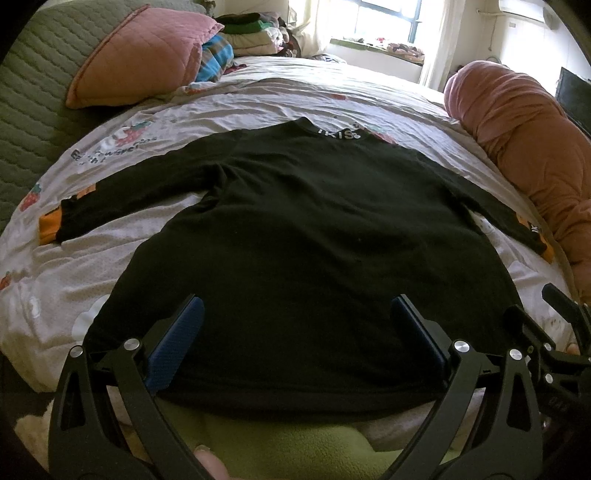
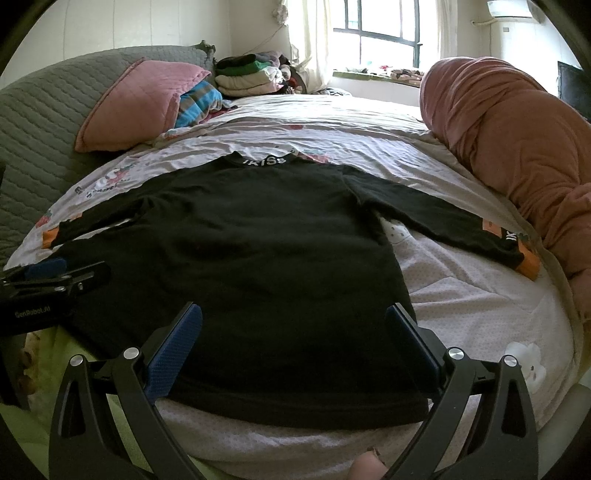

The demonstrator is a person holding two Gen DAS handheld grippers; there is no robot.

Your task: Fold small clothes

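Shirt [image 1: 295, 229] hem between spread grippers [image 1: 295, 332].

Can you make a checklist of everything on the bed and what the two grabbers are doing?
Surface: bed sheet, pale, printed, wrinkled.
Job's things: black shirt lying flat, sleeves spread, orange cuffs, collar at the far end.
Clutter: pink pillow, striped cloth, folded pile, rolled pink blanket.
Grippers: left gripper open over the shirt's hem; right gripper open over the hem, holding nothing.
Cables: nothing seen.
Surroundings: window with curtains, grey headboard.
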